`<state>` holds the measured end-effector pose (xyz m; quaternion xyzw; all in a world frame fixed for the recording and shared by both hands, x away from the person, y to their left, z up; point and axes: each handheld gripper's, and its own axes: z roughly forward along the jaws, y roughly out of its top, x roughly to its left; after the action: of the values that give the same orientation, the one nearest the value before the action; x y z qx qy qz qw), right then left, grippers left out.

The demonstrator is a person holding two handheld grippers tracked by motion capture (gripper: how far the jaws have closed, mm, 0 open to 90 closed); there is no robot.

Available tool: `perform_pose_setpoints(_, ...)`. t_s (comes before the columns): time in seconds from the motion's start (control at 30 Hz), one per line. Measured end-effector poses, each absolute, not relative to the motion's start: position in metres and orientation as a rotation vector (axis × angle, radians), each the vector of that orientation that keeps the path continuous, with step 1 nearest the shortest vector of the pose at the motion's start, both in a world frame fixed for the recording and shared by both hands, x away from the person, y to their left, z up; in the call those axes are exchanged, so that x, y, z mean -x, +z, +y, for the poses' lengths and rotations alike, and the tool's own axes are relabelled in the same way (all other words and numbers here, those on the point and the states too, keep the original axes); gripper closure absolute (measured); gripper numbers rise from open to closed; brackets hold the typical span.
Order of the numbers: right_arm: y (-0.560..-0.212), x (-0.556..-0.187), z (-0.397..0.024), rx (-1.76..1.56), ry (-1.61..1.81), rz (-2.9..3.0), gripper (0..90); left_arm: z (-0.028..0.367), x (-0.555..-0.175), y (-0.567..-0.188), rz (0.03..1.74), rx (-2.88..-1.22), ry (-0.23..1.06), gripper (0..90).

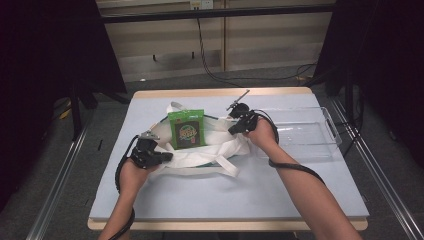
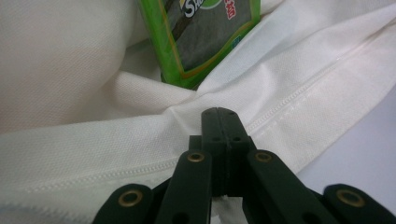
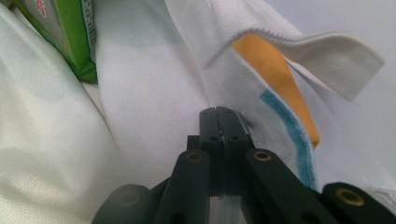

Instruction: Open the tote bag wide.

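A white cloth bag [image 1: 220, 146] lies in the middle of the table with its mouth spread. A green snack packet [image 1: 187, 129] stands upright in it. My left gripper [image 1: 167, 156] is at the bag's left rim, jaws pressed together on the fabric [image 2: 70, 60], whose creases run to the tip [image 2: 219, 112]; the packet [image 2: 205, 37] is just beyond. My right gripper [image 1: 232, 130] is shut on the bag's right rim [image 3: 140, 93], with its tip [image 3: 218, 111] beside an orange and blue stripe [image 3: 280, 84]. The packet's edge [image 3: 74, 42] is at the upper left there.
A clear plastic tray [image 1: 320, 145] sits to the right of the bag, close behind my right hand. The pale blue table top [image 1: 225, 195] stretches toward the front edge. A loose white strap [image 3: 327, 56] of the bag curls beside the right gripper. Cables trail from both grippers.
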<state>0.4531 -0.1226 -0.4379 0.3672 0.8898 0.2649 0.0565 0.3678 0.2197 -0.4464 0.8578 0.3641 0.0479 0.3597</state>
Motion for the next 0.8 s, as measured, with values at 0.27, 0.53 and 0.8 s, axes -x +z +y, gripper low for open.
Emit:
perform_pose_setpoints(0.27, -0.435, -0.451, -0.124, -1.078, 0.827, 2.696, 87.7, 0.222, -0.369, -0.439, 0.955, -2.172, 0.101, 90.0)
perform_pose_setpoints(0.53, -0.429, -0.446, -0.123, -1.064, 0.87, 2.703, 85.9, 0.222, -0.373, -0.432, 0.985, -2.128, 0.094, 82.9)
perform_pose_setpoints(0.8, -0.422, -0.44, -0.127, -1.049, 0.907, 2.704, 82.0, 0.222, -0.379, -0.417, 0.981, -2.12, 0.146, 72.0)
